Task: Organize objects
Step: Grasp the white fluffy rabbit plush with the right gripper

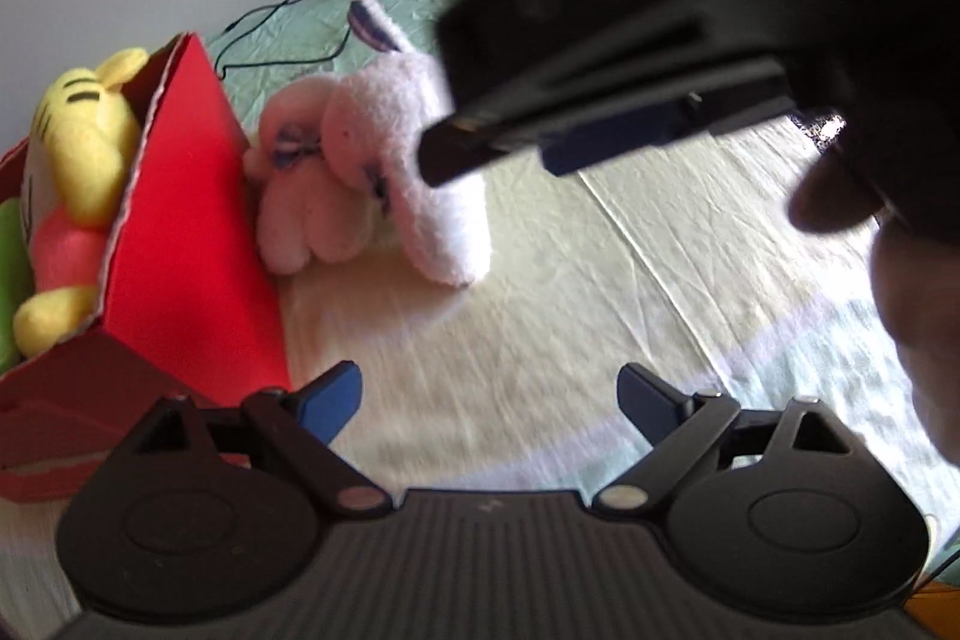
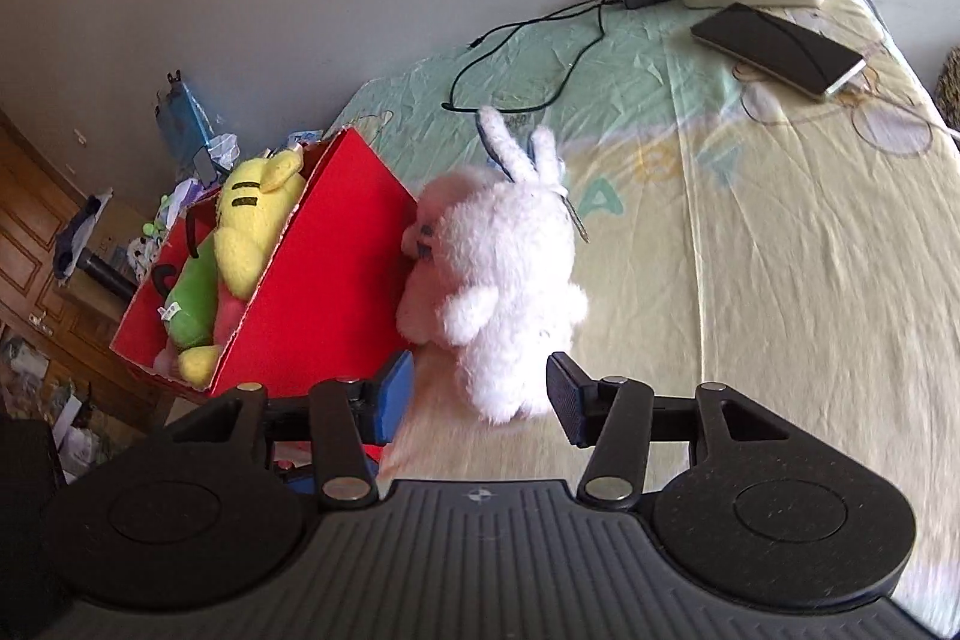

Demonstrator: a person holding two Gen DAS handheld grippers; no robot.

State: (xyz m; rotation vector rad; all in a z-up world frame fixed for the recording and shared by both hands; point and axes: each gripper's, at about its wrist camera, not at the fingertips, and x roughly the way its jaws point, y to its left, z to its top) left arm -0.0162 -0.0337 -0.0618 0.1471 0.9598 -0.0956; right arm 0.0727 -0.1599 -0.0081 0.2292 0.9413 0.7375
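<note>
- The left gripper [image 1: 489, 403] hangs over bare bedsheet [image 1: 540, 316], its jaws spread wide with nothing between them.
- The right gripper [image 2: 480, 394] has its jaws parted around the foot of the white plush rabbit [image 2: 501, 280], pads not pressing.
- The rabbit leans against the red box [image 2: 324, 280], which holds a yellow plush [image 2: 252, 220].

Left gripper [image 1: 489, 397]: jaws wide apart, nothing between, angled downward. Right gripper [image 2: 480, 394]: jaws parted, pads pressing nothing, angled downward.
</note>
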